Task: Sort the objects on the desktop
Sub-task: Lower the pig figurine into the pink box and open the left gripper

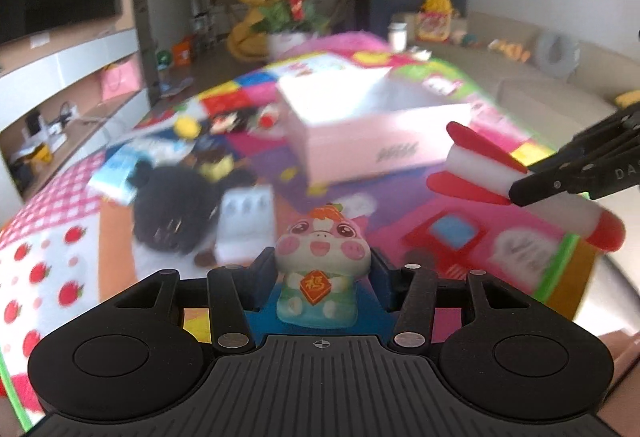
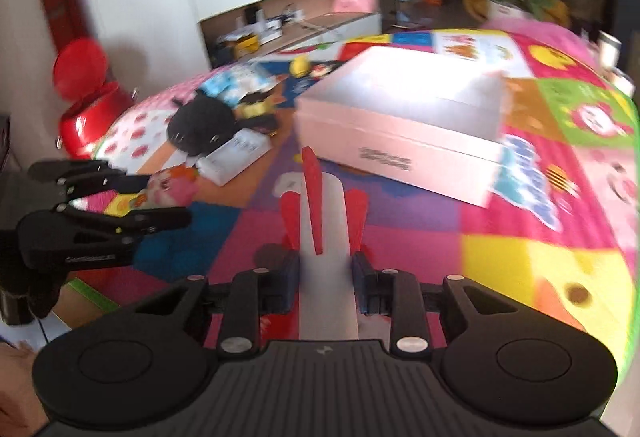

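- The left gripper (image 1: 322,277) is clamped on a small glossy pig figurine (image 1: 322,261), rounded and smooth like glazed ceramic, with pink cheeks, an orange tuft and a red diamond tag on its belly; its black fingers press against both of the figurine's sides.
- The right gripper (image 2: 326,277) is closed around the white tube-shaped body of a toy rocket (image 2: 324,221), which has flat red fins and looks like soft foam; the rocket's tail points away from the camera.
- Both toys are held above the table (image 1: 460,237), which is covered by a bright patchwork cloth of cartoon squares.
- A pale pink cardboard box (image 1: 360,125), rectangular and open on top, sits on the cloth beyond both grippers.
- To the left of the box lie a fuzzy black plush toy (image 1: 172,213), a flat white packet (image 1: 246,221) touching it, and a small yellow round thing (image 1: 186,127) farther back.
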Motion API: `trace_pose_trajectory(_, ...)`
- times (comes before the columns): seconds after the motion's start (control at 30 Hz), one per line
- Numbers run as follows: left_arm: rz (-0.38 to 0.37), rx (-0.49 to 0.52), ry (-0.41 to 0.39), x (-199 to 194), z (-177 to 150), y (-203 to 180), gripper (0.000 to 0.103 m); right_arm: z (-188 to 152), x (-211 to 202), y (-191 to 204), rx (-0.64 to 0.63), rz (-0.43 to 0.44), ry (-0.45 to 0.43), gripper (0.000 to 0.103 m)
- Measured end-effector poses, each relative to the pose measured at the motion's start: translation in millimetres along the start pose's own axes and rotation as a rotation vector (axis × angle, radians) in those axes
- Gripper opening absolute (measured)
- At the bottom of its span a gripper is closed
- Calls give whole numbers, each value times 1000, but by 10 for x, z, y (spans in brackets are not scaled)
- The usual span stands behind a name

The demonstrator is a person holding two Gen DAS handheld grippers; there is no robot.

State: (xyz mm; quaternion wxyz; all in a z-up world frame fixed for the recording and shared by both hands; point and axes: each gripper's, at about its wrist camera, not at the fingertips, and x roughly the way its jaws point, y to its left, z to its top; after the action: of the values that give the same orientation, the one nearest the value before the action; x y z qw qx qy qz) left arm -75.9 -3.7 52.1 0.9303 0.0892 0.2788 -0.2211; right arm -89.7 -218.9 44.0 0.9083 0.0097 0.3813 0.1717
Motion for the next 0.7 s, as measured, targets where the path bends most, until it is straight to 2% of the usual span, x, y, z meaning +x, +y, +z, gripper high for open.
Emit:
trace_pose_trajectory(0.1, -48, 19, -69, -86, 292, -94, 54, 63, -311, -133, 58, -4, -63, 27)
trace_pose_trajectory(0.27, -66, 67, -187, 69, 913, -217, 54, 452, -732, -327, 132, -21, -270, 27)
trace_pose_trajectory(0.37, -40, 45, -222, 416, 1297, -188, 54, 824, -684, -533, 228, -18, -342, 28)
trace_pose_trajectory(0.47, -21, -43, -209, 873, 1626, -63, 56, 1189, -418, -720, 316, -19, -368, 28)
trace_pose_trajectory(0.53, -40, -97, -177, 1130, 1736, 39, 78, 1417, -147, -800, 339, -42, -385, 28)
trace_pose_trajectory(0.63, -28, -152, -159, 1209, 1650, 225, 92, 1586, 219, -919, 342, -110, -357, 48)
trace_pose_trajectory(0.7, -44, -160, -150, 1157, 1452, 341, 96, 1557, 386, -994, 329, -161, -340, 48)
